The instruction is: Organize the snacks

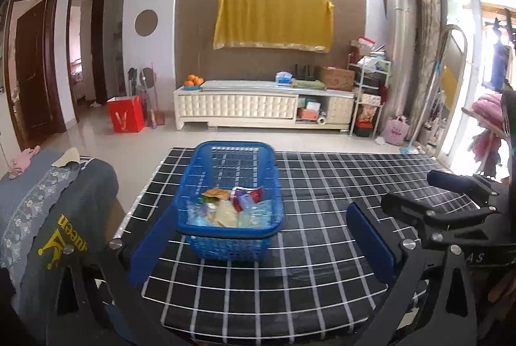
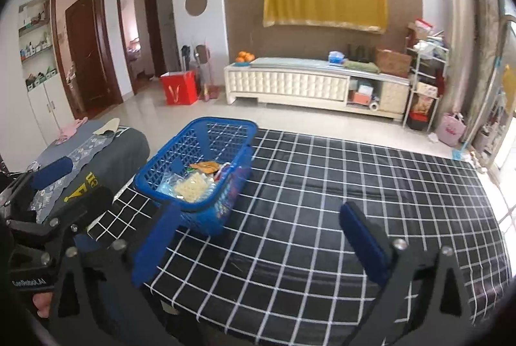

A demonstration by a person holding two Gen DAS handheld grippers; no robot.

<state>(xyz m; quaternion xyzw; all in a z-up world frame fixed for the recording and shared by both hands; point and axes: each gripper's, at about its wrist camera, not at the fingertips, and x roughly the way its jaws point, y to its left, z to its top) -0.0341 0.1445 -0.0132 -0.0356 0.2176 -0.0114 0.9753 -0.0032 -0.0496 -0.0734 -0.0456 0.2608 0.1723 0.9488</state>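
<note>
At nine o'clock, a grey cloth [image 1: 69, 226] shows yellow letters, "ueen", upside down. Dead centre, the blue basket [image 1: 229, 244] sits on the black checked tablecloth [image 1: 322, 249], snack packets [image 1: 225, 207] heaped at its near end, far half bare. Left gripper [image 1: 262, 244] spread wide, holding nothing, basket between its fingers. Right gripper [image 2: 261, 246], at three o'clock, equally wide, empty, over open cloth reaching the right edge.

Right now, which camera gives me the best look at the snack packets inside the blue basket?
The left wrist view: it faces the blue basket nearly head-on, with the snack packets centred over its near rim. The right wrist view shows the basket off to the left, partly behind a finger, and the packets at an angle.
</note>
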